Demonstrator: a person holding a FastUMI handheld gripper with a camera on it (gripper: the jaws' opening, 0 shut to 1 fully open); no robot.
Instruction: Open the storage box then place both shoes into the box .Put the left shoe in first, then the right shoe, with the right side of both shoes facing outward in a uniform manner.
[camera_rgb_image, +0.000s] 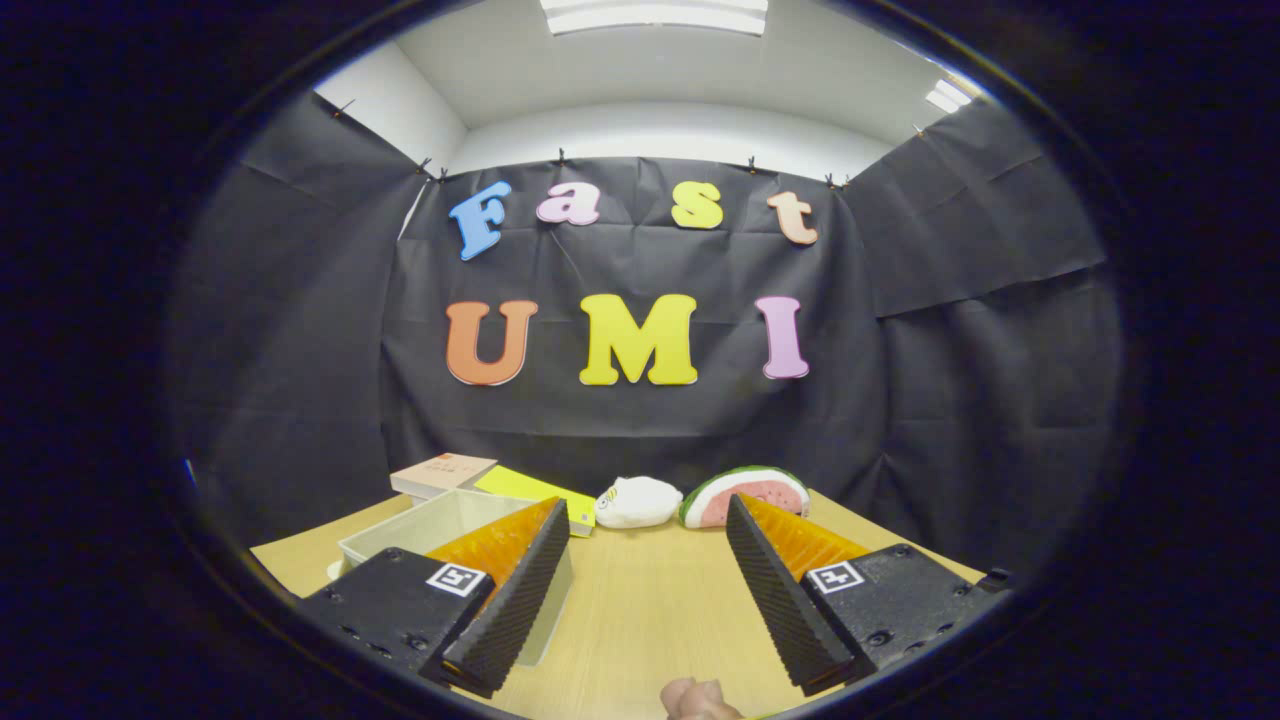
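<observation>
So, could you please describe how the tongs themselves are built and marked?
The tongs have two wedge-shaped fingers with ribbed inner pads. Each sits on a dark blocky mount with screw holes, carrying a small square black-and-white marker tag.

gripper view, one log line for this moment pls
gripper: open, holding nothing | white box: by left finger, top open | table: bare between fingers | shoes: unseen
</observation>
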